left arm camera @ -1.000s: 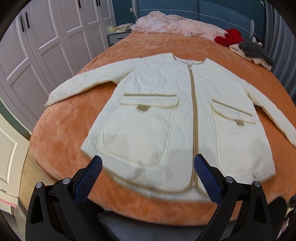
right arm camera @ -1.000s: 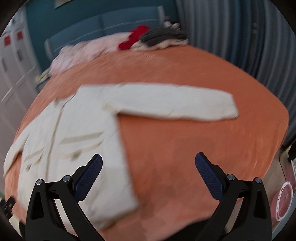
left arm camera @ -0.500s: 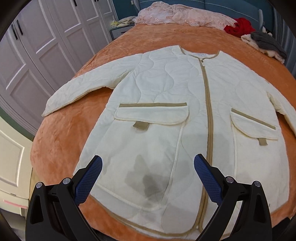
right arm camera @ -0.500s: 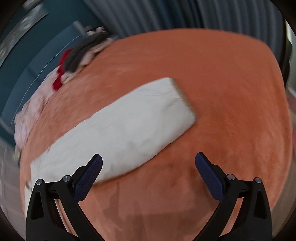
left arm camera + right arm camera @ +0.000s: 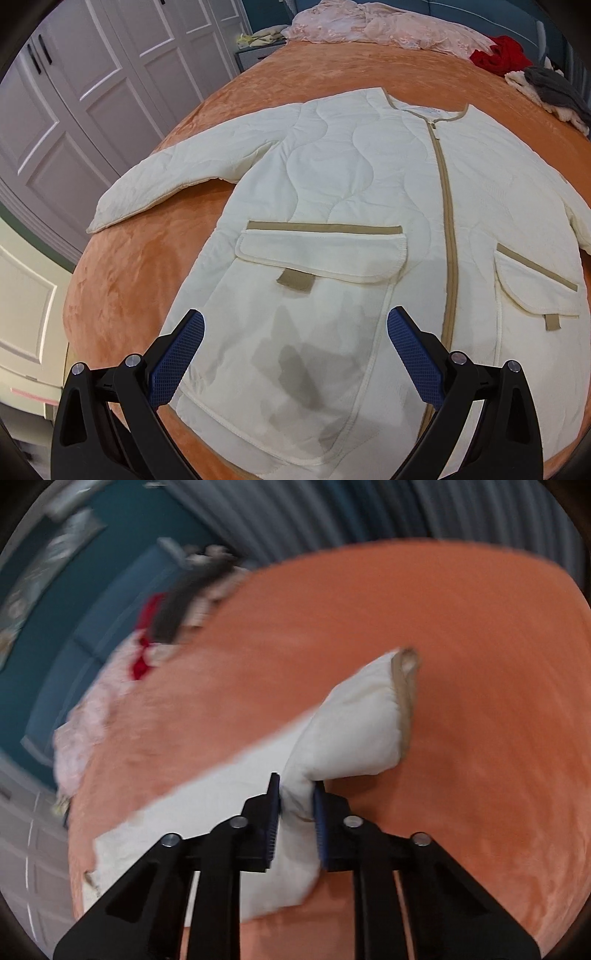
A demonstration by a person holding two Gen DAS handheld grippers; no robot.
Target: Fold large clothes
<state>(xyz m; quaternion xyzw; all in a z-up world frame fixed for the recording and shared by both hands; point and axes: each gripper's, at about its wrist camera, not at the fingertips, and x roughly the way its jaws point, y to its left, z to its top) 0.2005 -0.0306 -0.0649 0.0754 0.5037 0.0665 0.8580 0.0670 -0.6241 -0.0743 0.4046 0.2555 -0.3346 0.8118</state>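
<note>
A cream quilted jacket (image 5: 351,192) with tan zip and pocket trim lies face up and spread flat on the orange bed (image 5: 122,273). My left gripper (image 5: 295,339) is open and empty, hovering over the jacket's lower left front, near the hem. In the right wrist view my right gripper (image 5: 297,805) is shut on the jacket's sleeve (image 5: 354,716) a short way back from the tan-edged cuff (image 5: 404,694), and the sleeve end bunches up beyond the jaws.
A pile of pink, red and grey clothes (image 5: 406,29) lies at the bed's far end by the blue headboard. White wardrobe doors (image 5: 74,92) stand to the left. Grey curtains (image 5: 406,513) hang past the bed's right side.
My right gripper has come down on the sleeve and shut on it near the cuff. My left gripper has moved forward and lower over the jacket's front, still open.
</note>
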